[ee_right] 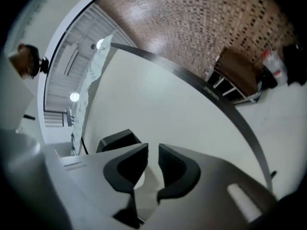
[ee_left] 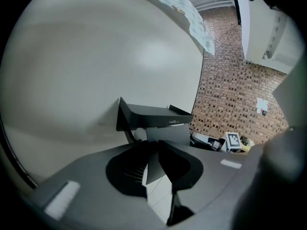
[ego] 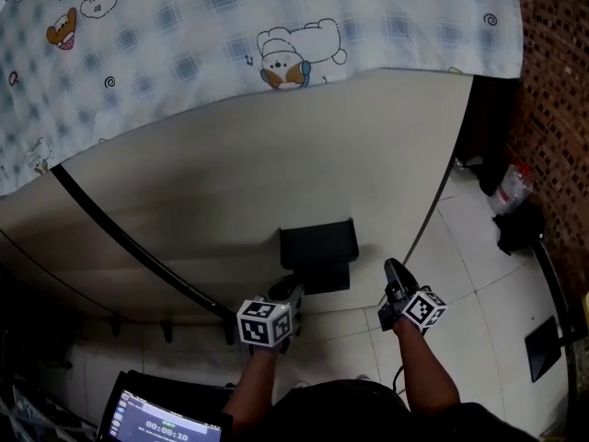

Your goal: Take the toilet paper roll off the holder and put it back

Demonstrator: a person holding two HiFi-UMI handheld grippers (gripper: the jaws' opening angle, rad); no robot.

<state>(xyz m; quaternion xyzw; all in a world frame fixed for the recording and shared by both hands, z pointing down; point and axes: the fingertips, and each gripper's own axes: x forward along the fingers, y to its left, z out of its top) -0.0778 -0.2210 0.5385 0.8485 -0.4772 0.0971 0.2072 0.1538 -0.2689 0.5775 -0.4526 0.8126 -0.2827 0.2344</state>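
Observation:
The black paper holder (ego: 317, 256) is fixed to the beige wall, and its flat lid hides the roll in the head view. In the left gripper view the holder (ee_left: 153, 116) is just ahead, and a small white piece of the toilet paper roll (ee_left: 139, 134) shows under the lid. My left gripper (ego: 293, 291) sits just below the holder; its fingertips (ee_left: 157, 143) touch, with nothing held. My right gripper (ego: 394, 270) is to the holder's right, apart from it. Its jaws (ee_right: 152, 150) are almost together with a thin empty slit, and the holder (ee_right: 117, 140) lies beyond its left finger.
A checked cartoon-print cloth (ego: 230, 26) hangs over the wall's top. A black strip (ego: 129, 238) runs diagonally across the wall. A brick wall (ego: 552, 109) stands to the right, with a bag (ego: 511, 187) and a dark item (ego: 520, 228) on the tiled floor. A screen (ego: 161, 422) sits lower left.

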